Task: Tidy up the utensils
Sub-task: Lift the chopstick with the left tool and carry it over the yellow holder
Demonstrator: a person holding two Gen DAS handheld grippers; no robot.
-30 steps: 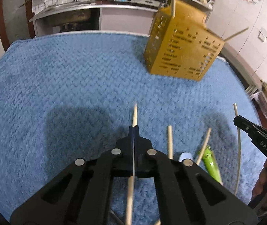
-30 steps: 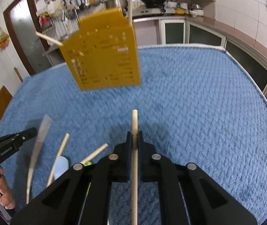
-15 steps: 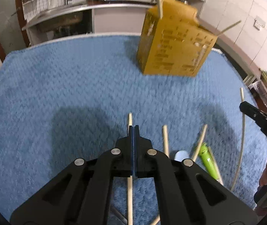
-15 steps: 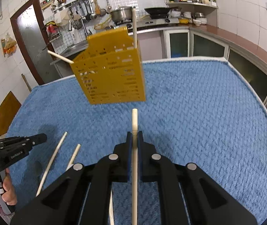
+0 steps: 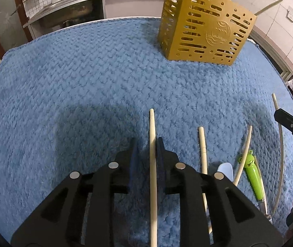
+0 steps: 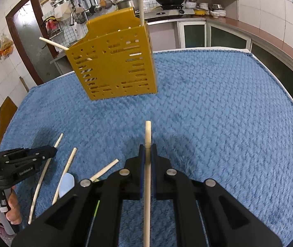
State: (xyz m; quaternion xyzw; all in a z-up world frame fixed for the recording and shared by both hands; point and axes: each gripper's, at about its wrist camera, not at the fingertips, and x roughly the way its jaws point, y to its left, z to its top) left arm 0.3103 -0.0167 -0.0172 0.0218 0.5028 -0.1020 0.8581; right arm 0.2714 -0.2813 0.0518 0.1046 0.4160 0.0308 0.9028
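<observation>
The right gripper (image 6: 147, 150) is clamped on a chopstick (image 6: 147, 164) that runs straight out along its fingers, its blunt tip pointing at the yellow utensil holder (image 6: 113, 68) far ahead and a little to the left on the blue mat (image 6: 218, 113). That alignment is what the next move likely turns on — the stick lies nearly flat while the holder's mouth faces up, so it will probably need tipping towards upright and lifting above the rim before it can drop in.

The left gripper (image 5: 146, 144) has its jaws parted, with a second chopstick (image 5: 153, 164) lying in the gap, close against the right-hand pad and clear of the left one; I judge it unheld, resting on the mat. Its long axis also runs near to far, and from this side the holder (image 5: 204, 26) stands far off to the right.

Just right of the left gripper lie more loose pieces: another chopstick (image 5: 202, 150), a thin curved stick (image 5: 244, 152), a green frog-handled utensil (image 5: 251, 173) and a pale spoon tip (image 5: 225, 169) — partly hidden behind the gripper body.

Two sticks already rise from the holder, one upright (image 6: 140, 0), one leaning out left (image 6: 52, 43). Its inner compartments are not visible, and the near ends of both gripped-line chopsticks are cut off by the frame.
</observation>
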